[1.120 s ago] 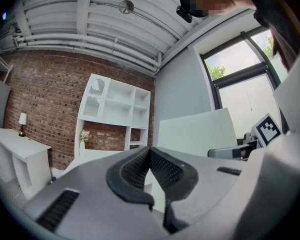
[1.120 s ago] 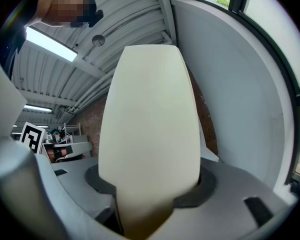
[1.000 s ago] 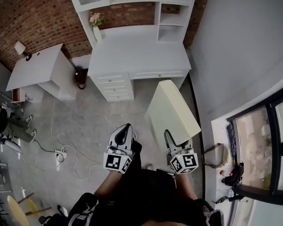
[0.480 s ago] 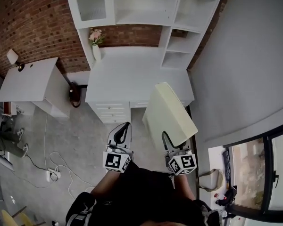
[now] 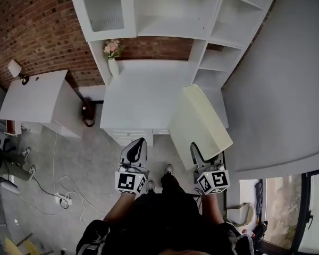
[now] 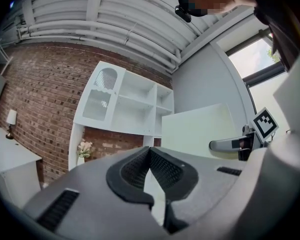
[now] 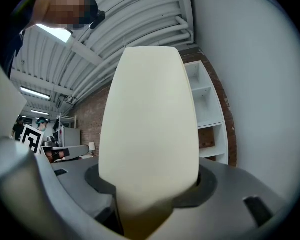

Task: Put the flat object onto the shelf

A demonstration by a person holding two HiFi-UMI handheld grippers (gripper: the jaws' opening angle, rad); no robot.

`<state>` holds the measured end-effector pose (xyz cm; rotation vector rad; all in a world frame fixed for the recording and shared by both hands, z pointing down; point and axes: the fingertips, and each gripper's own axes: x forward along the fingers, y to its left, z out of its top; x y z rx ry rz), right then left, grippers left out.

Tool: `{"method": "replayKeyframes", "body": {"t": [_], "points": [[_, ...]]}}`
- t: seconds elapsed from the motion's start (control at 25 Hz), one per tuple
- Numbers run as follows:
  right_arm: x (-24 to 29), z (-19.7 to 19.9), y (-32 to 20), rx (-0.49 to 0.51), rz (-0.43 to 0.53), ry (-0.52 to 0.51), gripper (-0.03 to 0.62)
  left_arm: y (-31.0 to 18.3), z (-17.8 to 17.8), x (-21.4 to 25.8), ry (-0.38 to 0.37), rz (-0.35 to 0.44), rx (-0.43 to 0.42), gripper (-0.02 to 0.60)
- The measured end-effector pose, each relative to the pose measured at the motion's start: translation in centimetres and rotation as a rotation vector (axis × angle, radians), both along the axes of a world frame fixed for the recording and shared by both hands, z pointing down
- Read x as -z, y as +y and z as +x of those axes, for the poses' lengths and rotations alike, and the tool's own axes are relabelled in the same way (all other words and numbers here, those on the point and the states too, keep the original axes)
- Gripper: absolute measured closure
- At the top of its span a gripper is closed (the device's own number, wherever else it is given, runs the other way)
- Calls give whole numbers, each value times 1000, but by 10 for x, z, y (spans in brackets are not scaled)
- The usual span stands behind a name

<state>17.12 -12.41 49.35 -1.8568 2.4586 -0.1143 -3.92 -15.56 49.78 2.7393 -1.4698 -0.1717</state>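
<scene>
The flat object [image 5: 199, 124] is a thick cream pad, and my right gripper [image 5: 202, 155] is shut on its near edge. It stands tilted up over the right end of the white desk top [image 5: 143, 94]. In the right gripper view the flat object [image 7: 150, 124] fills the middle, clamped between the jaws of the right gripper [image 7: 150, 194]. The white shelf unit [image 5: 165, 35] rises behind the desk, with open compartments; the shelf unit [image 7: 205, 109] also shows to the pad's right. My left gripper [image 5: 138, 146] is shut and holds nothing. The left gripper [image 6: 151, 151] points at the shelf unit [image 6: 135, 109].
A white vase of pink flowers [image 5: 112, 54] stands at the desk's back left. A low white side table [image 5: 34, 92] with a small lamp [image 5: 16, 69] is at the left. A grey wall [image 5: 287, 89] closes the right side. Cables [image 5: 64, 198] lie on the floor.
The desk and shelf unit have come nearer and lower in the head view. The pad stays in the right gripper and now overlaps the desk's right end. Both grippers keep their state.
</scene>
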Motion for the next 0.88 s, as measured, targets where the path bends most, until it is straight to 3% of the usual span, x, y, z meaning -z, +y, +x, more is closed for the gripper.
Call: {"method": "replayKeyframes", "body": {"t": [0.44, 0.68, 0.88], "points": [[9, 32, -118, 135, 16, -7, 309, -113, 36, 20, -35, 18, 96, 572], [17, 33, -163, 153, 25, 35, 309, -154, 29, 9, -35, -3, 116, 572], [44, 23, -181, 130, 70, 175, 309, -185, 19, 9, -14, 3, 72, 572]]}}
